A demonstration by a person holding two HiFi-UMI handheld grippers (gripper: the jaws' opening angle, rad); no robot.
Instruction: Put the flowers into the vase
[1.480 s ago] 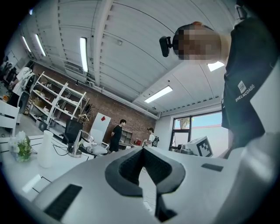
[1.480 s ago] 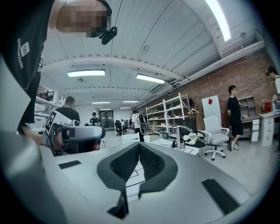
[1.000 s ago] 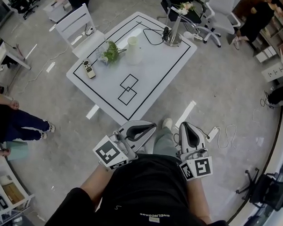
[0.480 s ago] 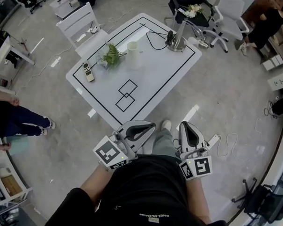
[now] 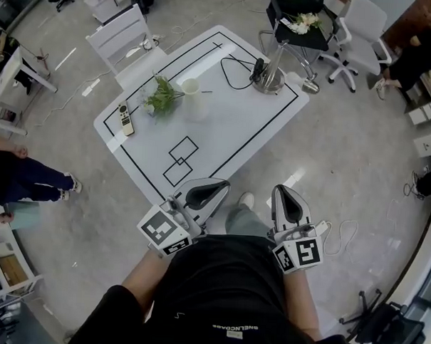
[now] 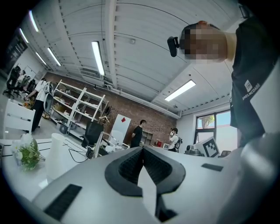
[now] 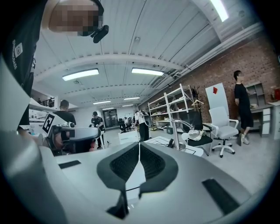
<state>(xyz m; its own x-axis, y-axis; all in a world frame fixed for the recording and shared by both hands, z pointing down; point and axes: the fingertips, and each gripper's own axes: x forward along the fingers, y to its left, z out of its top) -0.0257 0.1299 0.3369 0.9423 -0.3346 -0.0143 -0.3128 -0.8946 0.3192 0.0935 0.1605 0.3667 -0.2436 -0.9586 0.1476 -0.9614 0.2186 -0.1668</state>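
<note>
A white table (image 5: pixel 231 129) stands on a grey floor (image 5: pixel 344 159), its top edged with a black line and marked with two overlapping squares (image 5: pixel 177 159). The flowers (image 5: pixel 160 95), green with a pale bloom, lie at the far left of the table, just left of the white vase (image 5: pixel 194 95), which stands upright. A remote (image 5: pixel 124 118) lies near the left edge, apart from both. At the far right corner a metal stand (image 5: pixel 268 76) rises from a round base, with a black cable (image 5: pixel 238 65) looping beside it.

A white slatted chair (image 5: pixel 125 35) sits behind the table. A black office chair (image 5: pixel 300 25) carries a second bunch (image 5: pixel 305 22), and a white office chair (image 5: pixel 361 31) is next to it. One person (image 5: pixel 22 181) stands at the left edge and another (image 5: pixel 413 59) at the upper right. The gripper views show shelving, a brick wall and strip lights.

The left gripper (image 5: pixel 216 186) and right gripper (image 5: pixel 281 193) are held in front of the body, both clenched with nothing between the jaws.

Compared with a second ago, the table sits lower and nearer in the head view, and its near corner now reaches just ahead of the left gripper. The flowers, vase and remote keep their places on the table, and both grippers are closed as before
</note>
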